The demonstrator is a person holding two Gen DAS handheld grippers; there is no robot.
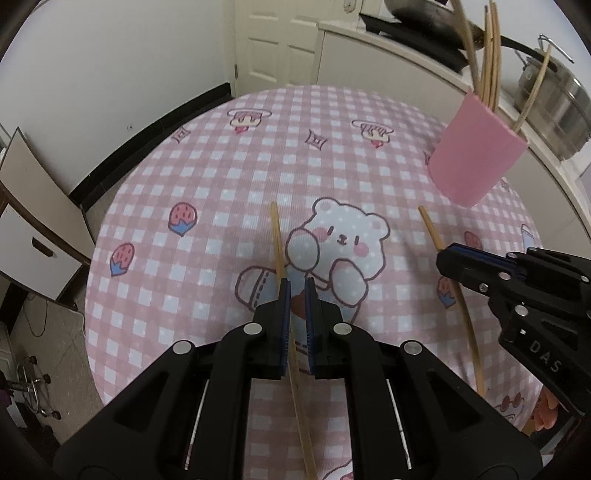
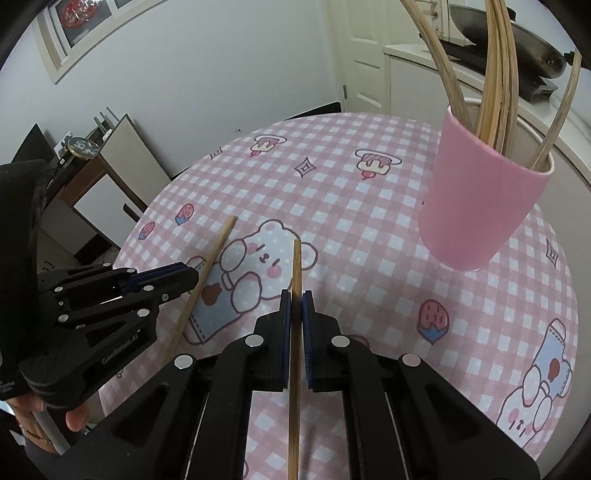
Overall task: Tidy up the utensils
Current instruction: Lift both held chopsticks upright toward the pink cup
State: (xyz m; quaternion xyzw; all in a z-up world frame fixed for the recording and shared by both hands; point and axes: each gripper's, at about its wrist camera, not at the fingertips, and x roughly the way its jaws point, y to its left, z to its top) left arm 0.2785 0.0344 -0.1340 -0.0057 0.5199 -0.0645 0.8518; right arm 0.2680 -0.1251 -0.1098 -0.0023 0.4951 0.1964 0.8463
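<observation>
Two bamboo chopsticks are held over the pink checked tablecloth (image 1: 258,147). My left gripper (image 1: 297,288) is shut on one chopstick (image 1: 276,236), whose tip sticks out ahead of the fingers. From the right wrist view that gripper (image 2: 192,275) sits at the left, pinching the same chopstick (image 2: 218,247). My right gripper (image 2: 295,297) is shut on the other chopstick (image 2: 296,262), which runs straight between its pads. It appears in the left wrist view as the right gripper (image 1: 443,258) with its chopstick (image 1: 430,229). A pink cup (image 1: 476,162) (image 2: 480,206) at the far right holds several chopsticks.
Behind the table runs a white counter (image 1: 388,48) with a dark wok (image 1: 424,18) and a steel pot (image 1: 554,96). A white door (image 1: 280,40) stands at the back, a low cabinet (image 1: 33,236) at the left. A hand (image 2: 77,417) holds the left gripper's handle.
</observation>
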